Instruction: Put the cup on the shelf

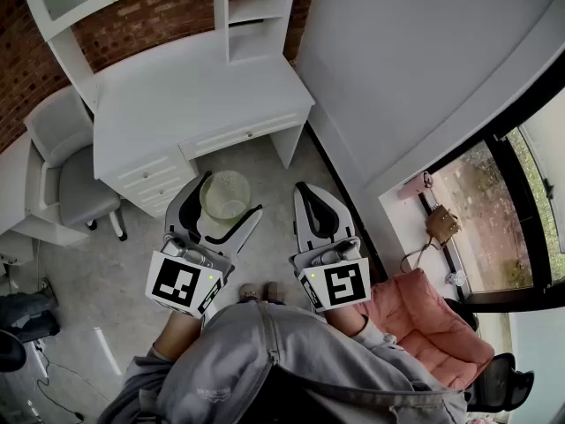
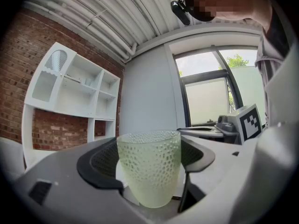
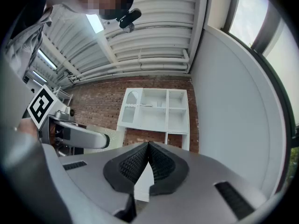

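Between pinching fingers (image 2: 100,164) of left gripper (image 1: 231,194), upright pale-green dimpled cup (image 2: 149,171), right gripper (image 3: 148,148) fingers together

The cup (image 2: 148,171) is pale green with a dimpled pattern, the shelf (image 2: 74,87) white, the wall (image 2: 18,69) red brick.

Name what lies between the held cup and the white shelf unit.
Head view: a strip of bare floor, then the white desk top under the shelf unit. Nothing else stands ahead of the cup.
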The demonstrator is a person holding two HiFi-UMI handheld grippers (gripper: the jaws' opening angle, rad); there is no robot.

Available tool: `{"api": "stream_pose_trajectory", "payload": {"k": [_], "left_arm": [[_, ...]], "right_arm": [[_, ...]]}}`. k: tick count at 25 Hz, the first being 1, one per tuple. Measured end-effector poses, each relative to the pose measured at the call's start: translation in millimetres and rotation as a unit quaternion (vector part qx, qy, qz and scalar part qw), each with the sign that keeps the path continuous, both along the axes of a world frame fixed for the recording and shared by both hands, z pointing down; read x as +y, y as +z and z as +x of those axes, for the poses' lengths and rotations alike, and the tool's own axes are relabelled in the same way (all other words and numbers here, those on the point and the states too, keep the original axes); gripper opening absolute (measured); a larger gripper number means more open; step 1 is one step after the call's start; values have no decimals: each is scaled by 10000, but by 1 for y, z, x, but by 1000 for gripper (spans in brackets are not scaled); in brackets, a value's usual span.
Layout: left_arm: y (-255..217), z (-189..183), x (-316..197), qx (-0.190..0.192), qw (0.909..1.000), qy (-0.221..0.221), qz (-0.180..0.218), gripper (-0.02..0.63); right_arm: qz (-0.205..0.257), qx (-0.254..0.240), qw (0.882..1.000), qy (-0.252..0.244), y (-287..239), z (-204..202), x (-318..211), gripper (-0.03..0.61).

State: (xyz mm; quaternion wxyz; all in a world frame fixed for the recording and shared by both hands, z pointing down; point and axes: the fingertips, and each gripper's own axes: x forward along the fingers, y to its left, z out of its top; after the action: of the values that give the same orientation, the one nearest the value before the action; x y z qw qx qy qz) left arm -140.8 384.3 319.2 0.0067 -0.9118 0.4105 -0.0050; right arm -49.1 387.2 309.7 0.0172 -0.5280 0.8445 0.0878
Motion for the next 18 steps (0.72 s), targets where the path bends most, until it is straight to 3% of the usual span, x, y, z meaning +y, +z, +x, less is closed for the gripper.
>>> {"api": "stream_pose_trajectory", "payload": {"k": [18], "left_arm": [[4,-5,-16,15,9994,350,20,385]], "right_arm": [[71,-304,9990,319,2,0,-11,28]]}}
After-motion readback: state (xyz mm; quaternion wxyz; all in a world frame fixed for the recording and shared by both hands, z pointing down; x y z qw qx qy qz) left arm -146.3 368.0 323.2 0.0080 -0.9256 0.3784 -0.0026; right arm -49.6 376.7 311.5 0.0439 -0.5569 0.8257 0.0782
